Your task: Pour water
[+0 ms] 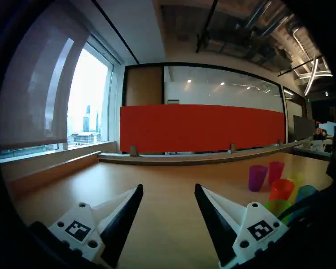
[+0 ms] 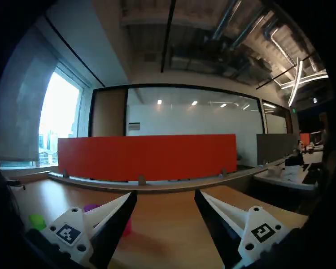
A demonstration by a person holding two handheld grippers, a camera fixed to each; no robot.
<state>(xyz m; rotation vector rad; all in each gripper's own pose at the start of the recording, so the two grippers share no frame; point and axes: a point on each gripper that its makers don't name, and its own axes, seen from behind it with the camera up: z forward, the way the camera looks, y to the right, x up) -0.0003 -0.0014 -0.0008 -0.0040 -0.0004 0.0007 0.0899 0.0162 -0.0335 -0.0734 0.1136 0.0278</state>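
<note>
We are in an open-plan office. The red divider panel [image 1: 201, 127] stands along the far edge of a long wooden desk [image 1: 176, 172]. Behind the panel we see a glass-walled meeting room [image 1: 221, 87] with ceiling spots; left of it, a tall window [image 1: 87, 103] with a roller blind [image 1: 28, 98] and city towers outside. Above it run exposed ducts [image 2: 226, 22] and strip lights [image 2: 298, 78]; right of it stand more desks [image 2: 280, 177].

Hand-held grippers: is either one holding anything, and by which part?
Nothing is held. The left hand-held gripper and right hand-held gripper are both open over the desk; the cups stand untouched.
</note>
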